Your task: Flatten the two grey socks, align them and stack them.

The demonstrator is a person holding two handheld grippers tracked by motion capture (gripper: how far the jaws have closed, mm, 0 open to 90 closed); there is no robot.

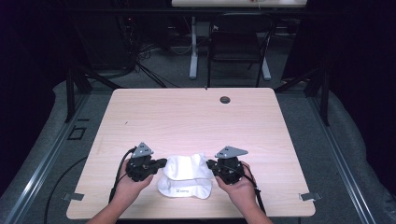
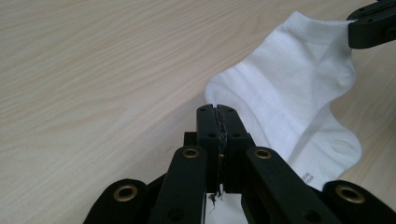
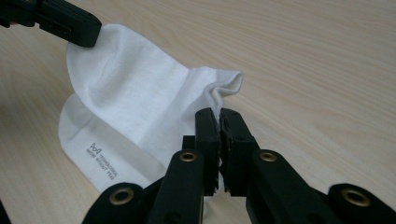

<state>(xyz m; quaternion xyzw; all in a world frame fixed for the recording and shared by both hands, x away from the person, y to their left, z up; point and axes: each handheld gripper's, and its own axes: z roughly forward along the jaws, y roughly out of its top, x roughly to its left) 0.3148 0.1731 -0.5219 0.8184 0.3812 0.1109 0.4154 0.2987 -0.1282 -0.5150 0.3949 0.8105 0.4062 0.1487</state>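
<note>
The left gripper and the right gripper each pinch one end of the white sock, jaws closed on the cloth. It looks like a folding step (probably, the fold is partly hidden). The next move calls for carrying both ends together, evenly.

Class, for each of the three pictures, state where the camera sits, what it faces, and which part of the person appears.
High view: above the table's near side, looking forward and down at the table; both forearms enter from below.
Left gripper view: rides the left hand-held gripper, facing the white sock.
Right gripper view: rides the right hand-held gripper, facing the same sock.
Shared: each gripper view shows the sock with the other gripper clamped on it.
</note>
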